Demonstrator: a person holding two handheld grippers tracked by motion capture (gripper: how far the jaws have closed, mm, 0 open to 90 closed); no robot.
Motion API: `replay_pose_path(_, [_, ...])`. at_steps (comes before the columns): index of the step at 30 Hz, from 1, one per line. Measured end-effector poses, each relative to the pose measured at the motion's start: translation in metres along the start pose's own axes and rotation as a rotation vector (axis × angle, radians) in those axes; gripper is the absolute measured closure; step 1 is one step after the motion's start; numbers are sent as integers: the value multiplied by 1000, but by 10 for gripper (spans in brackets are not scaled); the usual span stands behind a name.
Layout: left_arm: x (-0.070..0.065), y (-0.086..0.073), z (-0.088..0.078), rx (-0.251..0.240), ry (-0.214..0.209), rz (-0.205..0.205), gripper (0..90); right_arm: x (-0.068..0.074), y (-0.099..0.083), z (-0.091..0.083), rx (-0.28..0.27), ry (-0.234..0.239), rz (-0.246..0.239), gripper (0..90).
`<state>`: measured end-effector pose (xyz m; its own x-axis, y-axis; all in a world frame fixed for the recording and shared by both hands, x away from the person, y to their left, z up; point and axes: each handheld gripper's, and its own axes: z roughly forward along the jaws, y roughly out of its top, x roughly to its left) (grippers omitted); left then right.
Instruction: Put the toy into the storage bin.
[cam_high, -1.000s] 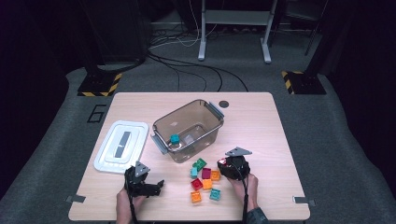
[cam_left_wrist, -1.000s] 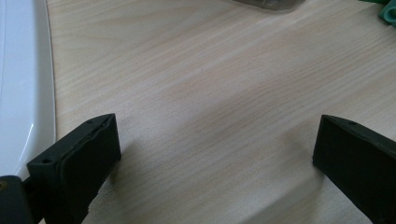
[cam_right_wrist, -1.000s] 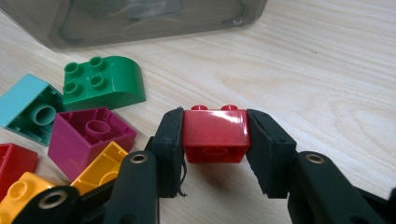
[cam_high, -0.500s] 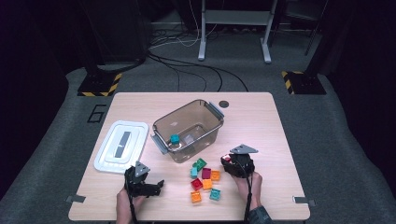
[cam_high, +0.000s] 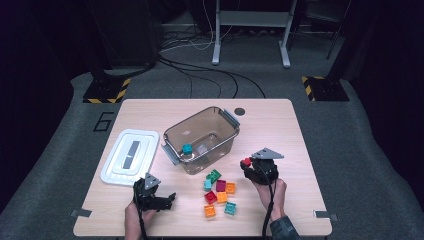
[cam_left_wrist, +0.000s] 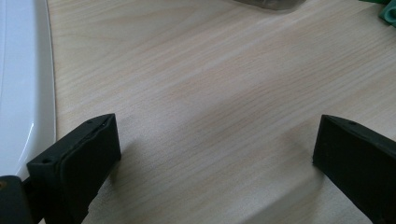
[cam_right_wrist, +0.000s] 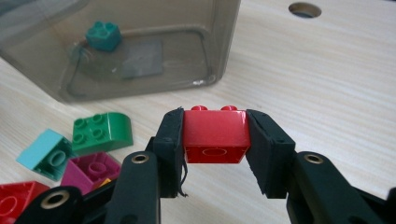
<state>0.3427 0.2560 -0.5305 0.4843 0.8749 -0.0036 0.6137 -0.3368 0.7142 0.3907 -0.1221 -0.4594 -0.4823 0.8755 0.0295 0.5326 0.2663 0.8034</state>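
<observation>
A red brick (cam_right_wrist: 215, 135) is clamped between the jaws of the right gripper (cam_right_wrist: 215, 140), held above the worktop (cam_high: 280, 130) just right of a clear tub (cam_high: 202, 137) and loose coloured bricks (cam_high: 218, 192), while the left gripper (cam_left_wrist: 215, 149) rests with jaws wide apart near a white lid (cam_high: 130, 156).

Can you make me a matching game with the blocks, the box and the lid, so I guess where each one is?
Things:
1. red block
2. teal block
3. white lid
4. green block

Places:
A. inside the clear box
B. on the table beside the box
C. pinched in the right tongs
D. flat on the table, left of the box

Pairs: 1-C, 2-A, 3-D, 4-B
</observation>
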Motion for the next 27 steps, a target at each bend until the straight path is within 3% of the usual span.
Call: replay_pose_path(27, [0, 0, 0, 1, 1, -1, 4, 6, 45, -10, -76, 11, -51, 583])
